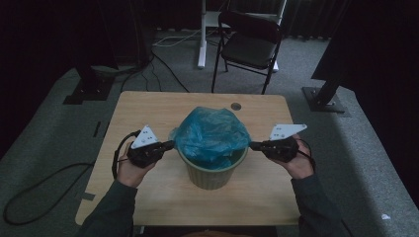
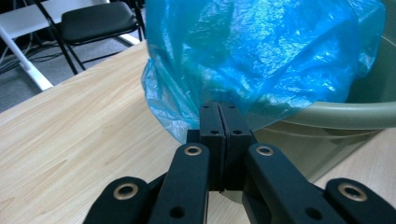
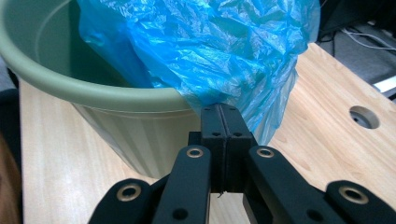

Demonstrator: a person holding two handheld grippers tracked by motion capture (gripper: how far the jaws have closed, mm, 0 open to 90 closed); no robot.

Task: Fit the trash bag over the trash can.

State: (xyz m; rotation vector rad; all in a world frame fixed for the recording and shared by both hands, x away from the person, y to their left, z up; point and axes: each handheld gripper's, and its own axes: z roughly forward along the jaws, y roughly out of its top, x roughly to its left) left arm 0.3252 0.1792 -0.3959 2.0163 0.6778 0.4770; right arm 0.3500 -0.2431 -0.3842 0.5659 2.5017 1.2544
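- Green bucket [image 1: 212, 173] stands near the middle of the wooden table [image 1: 148, 108], blue plastic bag [image 1: 212, 133] billowing out of its mouth.
- Left gripper [image 1: 170, 145]: jaws clamped on the bag's edge at the bucket's left rim.
- Right gripper [image 1: 253, 145]: jaws clamped on the bag's edge at the right rim.
- Bag film hangs over the rim on both sides.
- Black chair [image 1: 249, 44] beyond the table's far edge.

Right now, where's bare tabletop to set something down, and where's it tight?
Free: the near strip of the table between the green bin and the front edge, and the far-left corner. Smaller patch by the cable hole. Crowded: both sides of the bin, where the left claw and right claw pinch the blue bag.
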